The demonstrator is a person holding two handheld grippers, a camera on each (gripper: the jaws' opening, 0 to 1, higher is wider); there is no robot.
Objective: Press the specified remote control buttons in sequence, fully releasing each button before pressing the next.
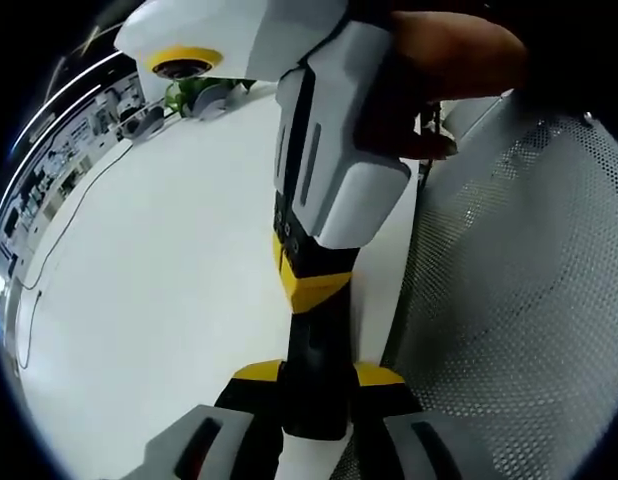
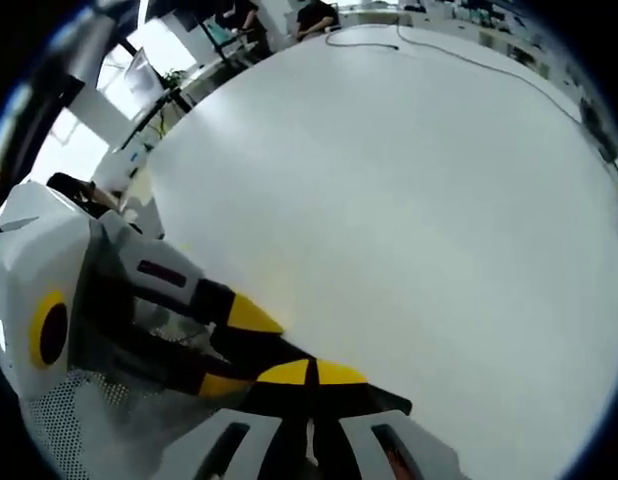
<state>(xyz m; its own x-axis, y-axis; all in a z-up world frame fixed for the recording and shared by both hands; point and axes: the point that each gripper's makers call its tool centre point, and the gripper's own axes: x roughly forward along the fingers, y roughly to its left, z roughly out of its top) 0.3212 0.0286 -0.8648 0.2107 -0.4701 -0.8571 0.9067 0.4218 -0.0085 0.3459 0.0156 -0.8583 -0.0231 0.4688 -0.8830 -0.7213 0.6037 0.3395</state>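
A slim black remote control (image 1: pixel 314 400) stands between the yellow-tipped jaws of my left gripper (image 1: pixel 319 375), which is shut on it. My right gripper (image 1: pixel 311 290) comes down from the top of the left gripper view, held by a hand (image 1: pixel 449 60). Its jaws are closed together and their yellow tip rests against the remote's upper part. In the right gripper view my right gripper (image 2: pixel 313 375) is shut, tips meeting over the dark remote (image 2: pixel 279 352). The left gripper (image 2: pixel 239 350) reaches in from the left and clamps it. The buttons are hidden.
A broad white table (image 2: pixel 409 200) spreads out ahead. A perforated white metal sheet (image 1: pixel 529 300) lies beside the grippers. A thin cable (image 2: pixel 459 55) runs along the table's far side, and shelves with small items (image 1: pixel 139 115) line the far edge.
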